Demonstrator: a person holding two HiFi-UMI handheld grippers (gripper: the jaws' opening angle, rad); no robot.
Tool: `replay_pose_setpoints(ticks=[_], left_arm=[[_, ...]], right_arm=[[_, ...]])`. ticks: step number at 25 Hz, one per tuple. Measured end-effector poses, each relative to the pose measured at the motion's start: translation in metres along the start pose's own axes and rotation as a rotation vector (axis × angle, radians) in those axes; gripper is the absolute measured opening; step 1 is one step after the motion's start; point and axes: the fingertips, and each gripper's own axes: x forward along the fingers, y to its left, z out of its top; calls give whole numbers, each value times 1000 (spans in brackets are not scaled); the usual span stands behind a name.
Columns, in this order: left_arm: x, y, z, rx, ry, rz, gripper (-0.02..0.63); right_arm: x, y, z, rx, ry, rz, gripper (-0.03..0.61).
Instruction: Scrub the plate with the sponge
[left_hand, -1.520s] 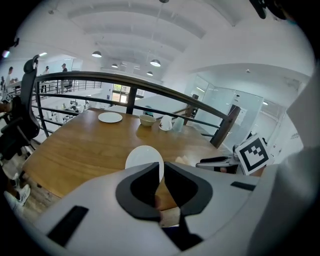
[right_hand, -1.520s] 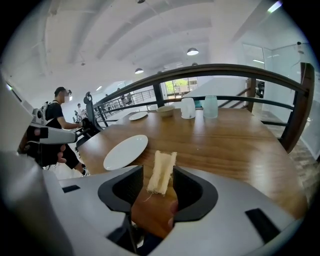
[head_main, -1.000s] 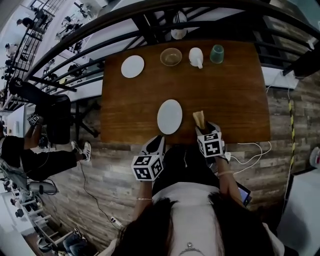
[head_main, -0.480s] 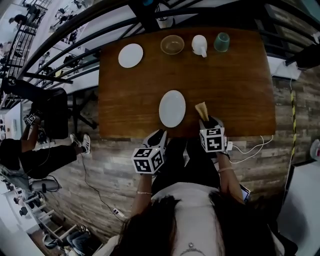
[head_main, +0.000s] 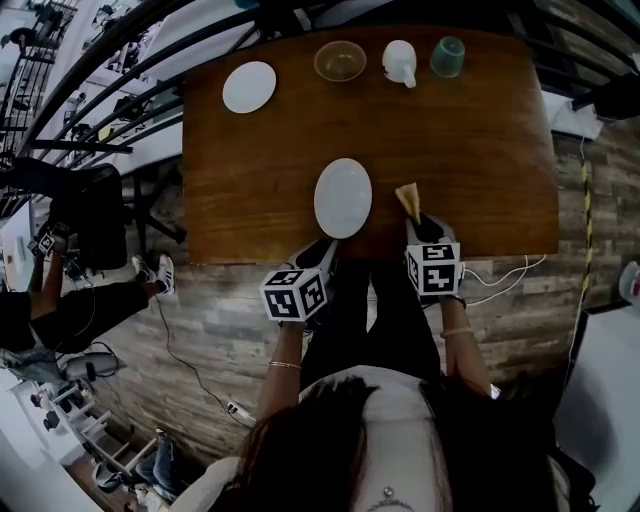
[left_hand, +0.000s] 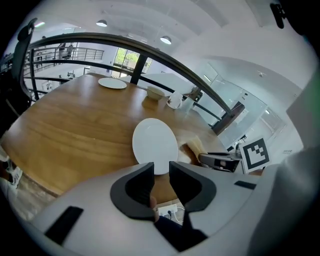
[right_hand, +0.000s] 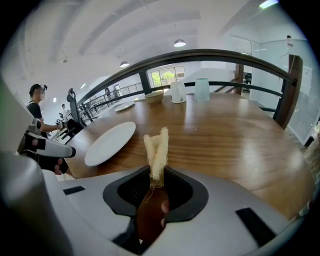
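A white oval plate (head_main: 343, 197) lies on the brown table (head_main: 470, 140) near its front edge. My left gripper (head_main: 322, 254) sits at the plate's (left_hand: 155, 144) near rim. Its jaws have just been opening, and the left gripper (left_hand: 160, 171) now stands open, with only the rim showing beyond the gap. A tan loofah sponge (head_main: 408, 198) lies right of the plate. My right gripper (head_main: 424, 226) has just been closing on it. In the right gripper view the sponge (right_hand: 157, 149) stands folded and squeezed between the jaws of the right gripper (right_hand: 157, 172).
Along the table's far edge stand a small white plate (head_main: 249, 86), a bowl (head_main: 340, 60), a white jug (head_main: 400, 62) and a green cup (head_main: 447, 56). A dark railing (right_hand: 210, 54) runs behind the table. A person (right_hand: 36, 102) stands off to the left.
My left gripper has come down and in toward the plate's near rim. My right gripper has stayed at the sponge.
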Motion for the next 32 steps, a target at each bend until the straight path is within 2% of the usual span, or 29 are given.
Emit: replay_pose_setpoints(ticks=[5, 11, 14, 18, 23, 29, 32], left_arm=[[7, 5, 1, -24, 7, 9, 91], [17, 12, -7, -98, 44, 5, 132], [19, 15, -11, -122, 51, 10, 138], [23, 14, -12, -201, 42, -1, 138], [32, 17, -4, -229, 65, -8, 147], [37, 25, -6, -255, 128, -24, 163], [38, 27, -8, -229, 157, -11, 163]], right_arm=[[-5, 0, 0, 6, -3, 6, 98], [-12, 4, 15, -8, -57, 18, 89], [-14, 9, 28, -38, -88, 31, 86], [-9, 17, 44, -113, -98, 65, 84], [8, 36, 60, -189, -76, 95, 84], [29, 56, 71, -222, -19, 105, 84], [40, 58, 74, -225, 20, 97, 84]])
